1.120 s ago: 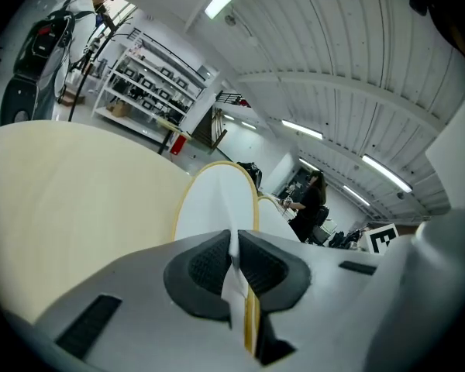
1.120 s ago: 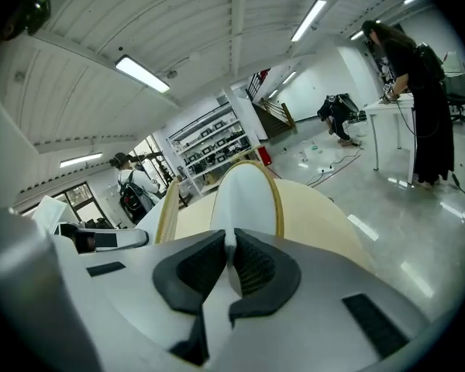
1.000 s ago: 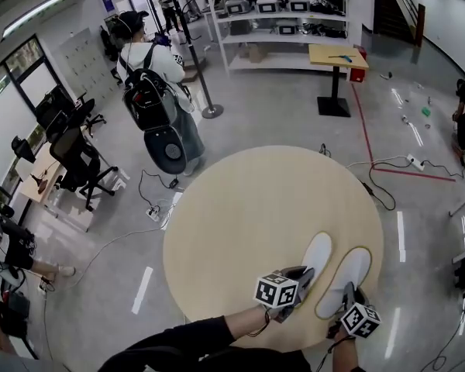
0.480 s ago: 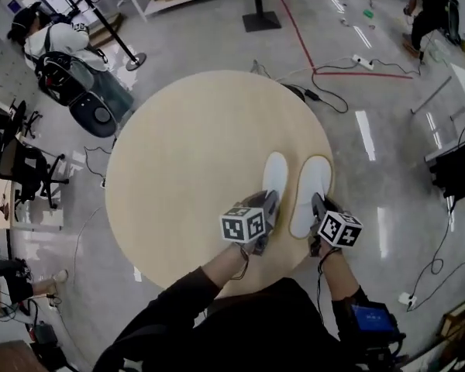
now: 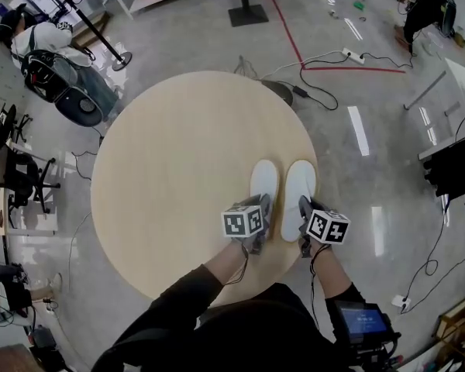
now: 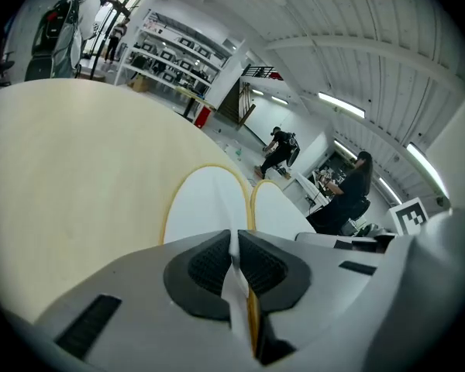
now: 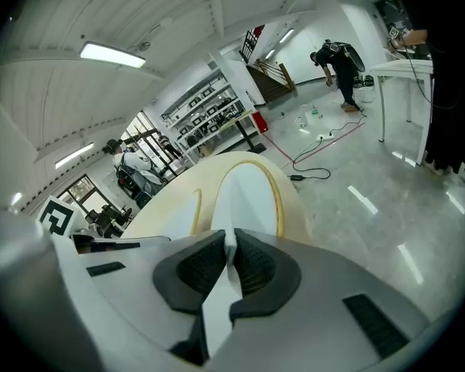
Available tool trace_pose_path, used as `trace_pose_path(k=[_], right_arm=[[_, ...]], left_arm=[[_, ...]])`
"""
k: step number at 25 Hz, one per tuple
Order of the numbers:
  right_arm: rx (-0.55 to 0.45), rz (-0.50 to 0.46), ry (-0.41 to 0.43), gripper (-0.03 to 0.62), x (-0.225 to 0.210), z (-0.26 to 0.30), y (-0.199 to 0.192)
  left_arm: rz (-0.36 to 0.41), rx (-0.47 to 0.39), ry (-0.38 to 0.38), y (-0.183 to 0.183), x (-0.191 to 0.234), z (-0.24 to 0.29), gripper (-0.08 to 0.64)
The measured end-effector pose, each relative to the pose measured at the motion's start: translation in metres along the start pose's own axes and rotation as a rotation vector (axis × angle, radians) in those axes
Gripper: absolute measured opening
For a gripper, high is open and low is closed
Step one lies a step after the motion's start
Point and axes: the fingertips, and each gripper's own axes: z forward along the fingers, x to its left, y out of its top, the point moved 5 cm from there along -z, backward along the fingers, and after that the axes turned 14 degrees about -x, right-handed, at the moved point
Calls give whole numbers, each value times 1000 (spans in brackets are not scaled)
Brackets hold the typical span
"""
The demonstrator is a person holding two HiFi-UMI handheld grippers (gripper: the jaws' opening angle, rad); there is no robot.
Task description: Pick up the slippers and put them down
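Slippers: two, a pair, side by side and nearly parallel, toes pointing away from the person; left slipper and right slipper just apart, a narrow strip of surface showing between them; both over the near right part of the surface, the right one close to its edge; whether the soles rest fully on it I cannot tell.

Shape and material: long flat ovals, rounded at the toe; tops plain white and smooth; a thin yellowish rim runs round each outline in the gripper views; soft and thin at the heel, where the material folds into a pinched flap.

Tongs: two, one per hand; left tongs clamped on the heel edge of the left slipper, right tongs clamped on the heel edge of the right slipper; in each gripper view the dark ribbed pads press a white flap between them, jaws almost together.

Marker cubes: two, one on each tool, white with black square patterns.

Surface: one, round, pale wood tone, matt and even.

Floor: grey, glossy, light streaks reflected; loose cables beyond the surface.
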Motion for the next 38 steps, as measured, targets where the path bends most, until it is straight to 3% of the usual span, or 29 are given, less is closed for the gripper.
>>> trace_pose_path(k=[4,14,16,20,26,31,36,38], right_arm=[[44,18,-3,34,-8,14,-7],[64,-37,-12,38,-25,20,-1],[59,-48,-19,68,-21,20,0],[32,-93,-61,194,-10,14,4],[-99,-208,-95,209,17,-18,24],[-196,-171,-83,209,60,-54,29],[-232,-163,8,205,137,-89,0],[-239,-156,70,163,165,-99,-10]], left_arm=[[-18,45,5,-8,-1,16,38],[65,106,-39,-11,-26,43,46],[63,99,-48,-7,-25,40,107],[91,75,-46,2,-19,26,190],[69,-47,-20,22,-7,-23,195],[-38,-131,-87,40,0,-94,195],[-75,-171,-171,38,12,-181,194],[-63,-181,-217,41,9,-206,193]])
